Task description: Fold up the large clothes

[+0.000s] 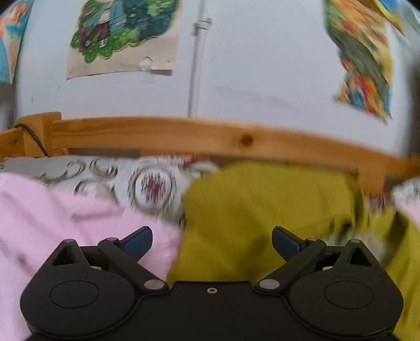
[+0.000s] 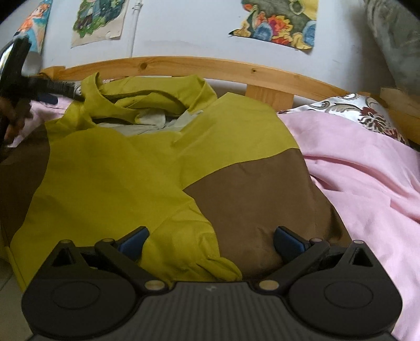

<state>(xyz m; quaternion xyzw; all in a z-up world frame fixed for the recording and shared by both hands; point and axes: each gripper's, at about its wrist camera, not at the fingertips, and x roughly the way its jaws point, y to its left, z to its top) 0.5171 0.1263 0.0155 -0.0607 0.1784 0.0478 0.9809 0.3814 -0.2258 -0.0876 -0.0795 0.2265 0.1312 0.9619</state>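
A smooth, thin olive-and-brown jacket is spread on a pink sheet, its collar crumpled toward the pine rail. A satin patterned pillow lies beside it. Both the left gripper and right gripper are held with jaws apart above the fabric, gripping nothing.

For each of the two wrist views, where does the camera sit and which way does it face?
Left wrist: behind the open left gripper, low over the bed, facing the wooden rail and postered wall; blurred.
Right wrist: behind the open right gripper, above the yellow-green and brown jacket, facing the same rail; the left gripper and its hand show at far left.
Shared: jacket, pink sheet, rail, green poster.
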